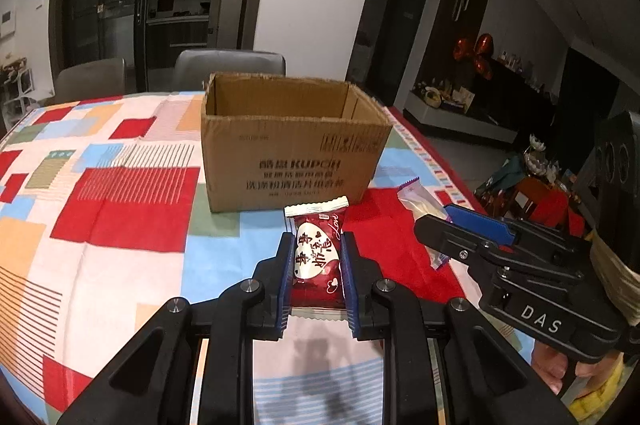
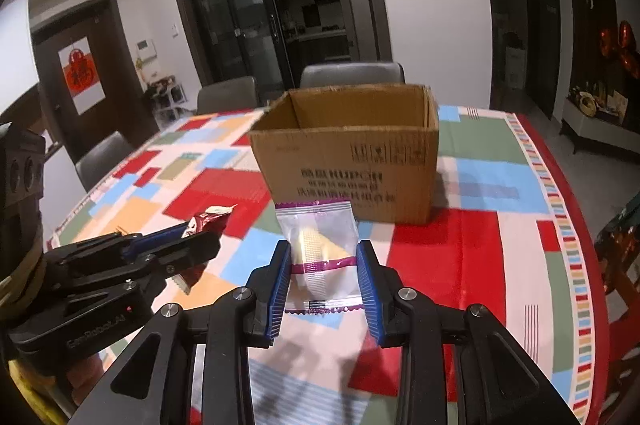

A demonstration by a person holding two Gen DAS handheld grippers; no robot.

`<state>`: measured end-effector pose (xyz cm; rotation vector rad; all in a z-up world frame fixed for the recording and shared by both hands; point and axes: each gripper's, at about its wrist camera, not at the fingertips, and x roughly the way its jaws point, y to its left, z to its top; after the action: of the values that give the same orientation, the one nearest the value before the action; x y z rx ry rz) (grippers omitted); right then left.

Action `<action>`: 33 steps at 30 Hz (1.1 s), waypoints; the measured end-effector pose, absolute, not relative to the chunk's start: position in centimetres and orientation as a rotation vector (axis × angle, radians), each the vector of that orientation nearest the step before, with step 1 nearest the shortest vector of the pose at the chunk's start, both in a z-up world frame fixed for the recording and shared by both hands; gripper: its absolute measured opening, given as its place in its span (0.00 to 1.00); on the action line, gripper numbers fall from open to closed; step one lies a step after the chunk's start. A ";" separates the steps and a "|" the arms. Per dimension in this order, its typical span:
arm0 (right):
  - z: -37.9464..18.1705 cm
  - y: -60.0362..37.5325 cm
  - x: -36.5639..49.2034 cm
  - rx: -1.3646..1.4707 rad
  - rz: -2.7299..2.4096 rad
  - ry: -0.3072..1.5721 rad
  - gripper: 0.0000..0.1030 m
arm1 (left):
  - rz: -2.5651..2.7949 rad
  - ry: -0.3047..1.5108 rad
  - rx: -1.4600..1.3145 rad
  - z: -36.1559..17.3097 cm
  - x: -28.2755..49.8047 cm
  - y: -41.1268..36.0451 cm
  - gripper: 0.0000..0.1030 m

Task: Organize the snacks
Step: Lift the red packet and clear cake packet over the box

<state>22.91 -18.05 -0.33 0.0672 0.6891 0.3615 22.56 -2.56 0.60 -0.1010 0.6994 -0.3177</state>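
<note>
Left gripper (image 1: 316,249) pinches red foil snack packet (image 1: 318,257); right gripper (image 2: 324,265) clamps clear purple-edged wafer packet (image 2: 320,245). Slick wrappers could slip before reaching open brown cardboard box (image 1: 292,161) at 12 o'clock.

box (image 1: 294,161) behind packets | wafer packet (image 2: 320,249) right of heart packet (image 1: 318,261), probably apart

The cardboard box (image 1: 294,161) hides its own floor behind the near wall, and its printed text is too blurred to read. In the left wrist view, the right gripper (image 1: 444,225) covers the middle of the clear snack packet (image 1: 416,201).
</note>
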 end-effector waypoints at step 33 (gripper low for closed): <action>7.5 -18.1 28.6 0.062 0.328 0.504 0.33 | -0.278 0.500 -0.018 8.5 29.7 -2.0 0.22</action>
<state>28.59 -18.07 7.53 0.0619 0.5037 0.3277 29.68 -1.98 8.53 -0.0184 0.5001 -0.2784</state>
